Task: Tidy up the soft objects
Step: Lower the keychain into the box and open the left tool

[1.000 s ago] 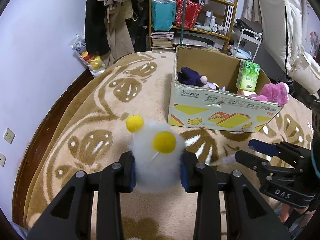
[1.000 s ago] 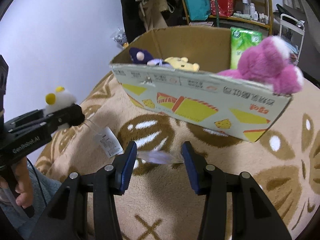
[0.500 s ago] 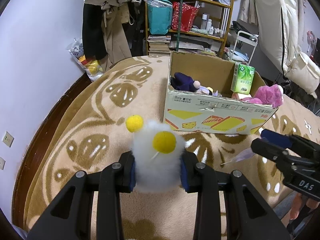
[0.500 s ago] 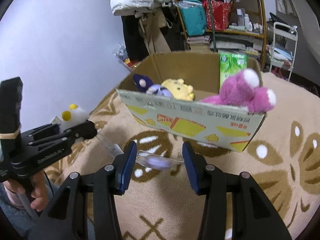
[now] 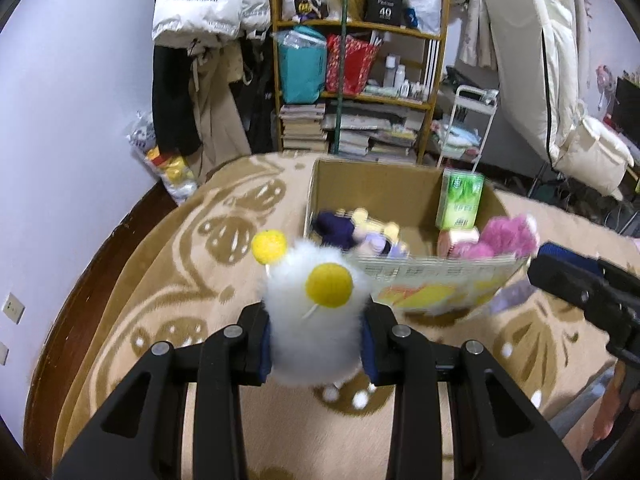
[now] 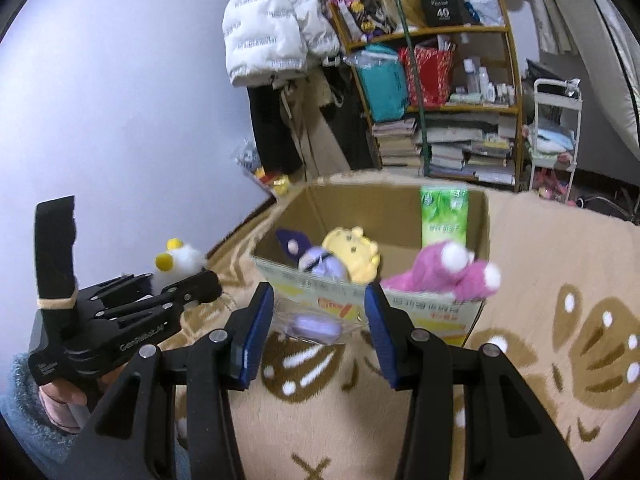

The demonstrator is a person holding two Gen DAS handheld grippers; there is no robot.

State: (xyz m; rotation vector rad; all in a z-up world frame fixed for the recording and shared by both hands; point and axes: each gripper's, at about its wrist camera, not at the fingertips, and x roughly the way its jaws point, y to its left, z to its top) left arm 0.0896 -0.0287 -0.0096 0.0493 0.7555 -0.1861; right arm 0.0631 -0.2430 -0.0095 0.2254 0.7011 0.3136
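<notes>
Left wrist view: the left gripper (image 5: 316,344), black with blue pads, is clenched on a fluffy white plush (image 5: 314,320) with two yellow pompoms, low in the centre of the frame. In the right wrist view, the right gripper (image 6: 318,326) grasps a crinkly clear packet (image 6: 314,326) with a lilac lump inside. Beyond, centre frame, an open cardboard box (image 6: 436,312) on a beige patterned rug (image 6: 560,280) holds pink (image 6: 436,272), yellow (image 6: 354,250) and purple (image 6: 294,240) plush toys.
</notes>
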